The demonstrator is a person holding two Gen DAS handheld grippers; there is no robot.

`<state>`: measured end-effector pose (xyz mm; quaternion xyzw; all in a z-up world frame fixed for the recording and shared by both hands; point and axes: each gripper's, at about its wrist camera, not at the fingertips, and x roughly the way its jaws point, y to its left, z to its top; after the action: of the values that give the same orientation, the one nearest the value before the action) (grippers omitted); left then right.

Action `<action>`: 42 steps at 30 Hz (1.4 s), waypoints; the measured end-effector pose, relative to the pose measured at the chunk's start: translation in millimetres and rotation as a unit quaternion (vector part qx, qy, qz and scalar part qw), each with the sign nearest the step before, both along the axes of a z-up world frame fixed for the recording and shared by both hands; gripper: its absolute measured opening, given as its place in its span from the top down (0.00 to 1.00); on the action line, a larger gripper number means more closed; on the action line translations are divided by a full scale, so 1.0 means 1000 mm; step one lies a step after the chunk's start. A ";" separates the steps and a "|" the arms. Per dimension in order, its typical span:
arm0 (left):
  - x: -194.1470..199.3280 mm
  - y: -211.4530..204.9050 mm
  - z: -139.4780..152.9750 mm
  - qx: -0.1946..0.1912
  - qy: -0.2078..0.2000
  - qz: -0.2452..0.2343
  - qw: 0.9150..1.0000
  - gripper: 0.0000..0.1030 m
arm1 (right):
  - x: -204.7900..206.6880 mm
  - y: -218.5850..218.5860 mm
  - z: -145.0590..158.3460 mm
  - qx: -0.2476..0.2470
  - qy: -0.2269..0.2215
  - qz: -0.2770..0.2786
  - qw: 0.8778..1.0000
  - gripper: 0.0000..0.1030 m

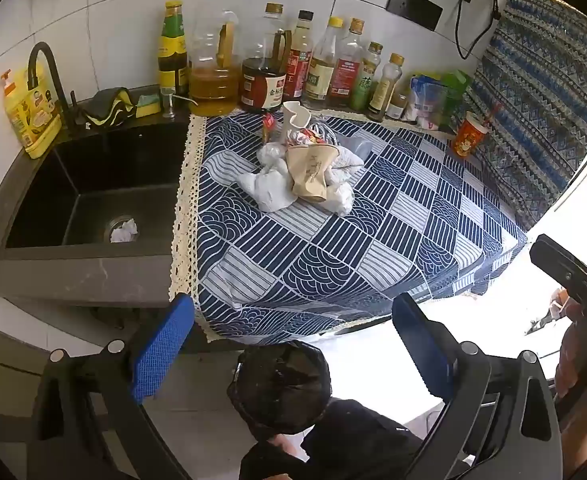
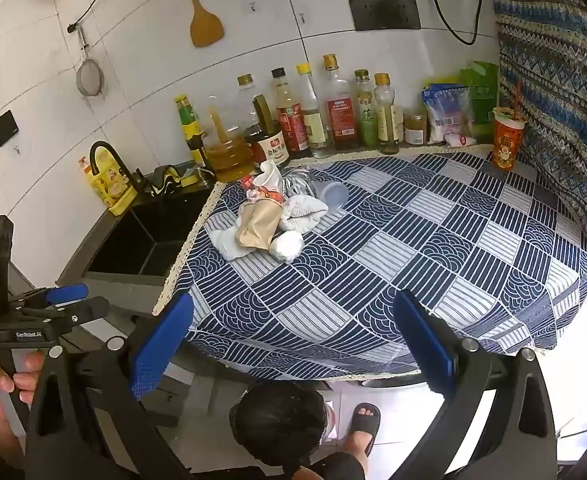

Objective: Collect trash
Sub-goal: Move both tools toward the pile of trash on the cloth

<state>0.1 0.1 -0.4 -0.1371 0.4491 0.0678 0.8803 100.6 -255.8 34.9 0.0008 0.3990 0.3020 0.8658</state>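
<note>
On the patterned cloth (image 1: 333, 248) near the sink, a trash pile (image 1: 305, 172) waits while both grippers hang wide and empty.

Crumpled white wads, a brown paper bag (image 2: 259, 222) and a clear plastic cup (image 2: 331, 196) lie heaped together at the cloth's far left part, near the row of bottles (image 1: 293, 68); what lies underneath the heap is hard to make out. One more white scrap (image 1: 124, 232) sits in the drain of the black sink (image 1: 93, 184). Left gripper (image 1: 293, 344) and right gripper (image 2: 293, 340) both stand back at the near edge, jaws spread wide, nothing between them. Below them a dark bag-lined bin (image 1: 281, 388) is partly hidden. Bare cloth stretches from the heap to the near edge and to the right. An orange cup (image 2: 507, 144) stands well apart in the far right corner.
</note>
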 end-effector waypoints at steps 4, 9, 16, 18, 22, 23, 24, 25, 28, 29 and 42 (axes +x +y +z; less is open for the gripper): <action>0.000 0.000 0.000 -0.004 0.001 -0.002 1.000 0.07 | 0.002 0.000 0.000 -0.002 -0.009 0.002 1.000 0.04; 0.004 0.002 0.003 -0.003 0.000 -0.001 1.000 0.07 | 0.003 0.003 0.000 -0.003 -0.005 0.001 1.000 0.04; 0.006 -0.001 0.001 0.002 -0.001 -0.002 1.000 0.07 | 0.004 0.004 -0.001 -0.005 -0.006 -0.003 1.000 0.04; 0.007 0.002 0.000 0.000 -0.002 -0.003 1.000 0.07 | 0.005 0.005 -0.001 -0.004 -0.007 -0.004 1.000 0.04; 0.010 0.003 -0.002 -0.002 0.001 -0.006 1.000 0.07 | 0.008 0.003 -0.004 0.000 0.001 -0.006 1.000 0.04; 0.011 0.003 -0.004 -0.003 0.002 -0.007 1.000 0.07 | 0.009 0.003 -0.005 -0.001 0.002 -0.007 1.000 0.04; 0.012 0.004 -0.004 -0.005 0.004 -0.007 1.000 0.07 | 0.010 0.001 -0.006 0.001 0.005 -0.009 1.000 0.04; 0.013 0.003 -0.005 -0.007 0.003 -0.008 1.000 0.07 | 0.011 0.001 -0.006 0.003 0.007 -0.010 1.000 0.04; 0.016 0.002 -0.007 -0.009 0.005 -0.011 1.000 0.07 | 0.013 0.001 -0.008 0.000 0.011 -0.010 1.000 0.04; 0.016 0.002 -0.006 -0.010 0.005 -0.011 1.000 0.07 | 0.012 0.001 -0.009 0.001 0.009 -0.009 1.000 0.04; 0.032 0.002 -0.006 -0.019 0.005 -0.008 1.000 0.07 | 0.028 0.001 -0.010 -0.004 0.011 -0.009 1.000 0.04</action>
<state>32.6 1.8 -6.2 -0.1498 0.4555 0.0525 0.8760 128.5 -255.0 25.2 0.0043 0.4092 0.2926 0.8642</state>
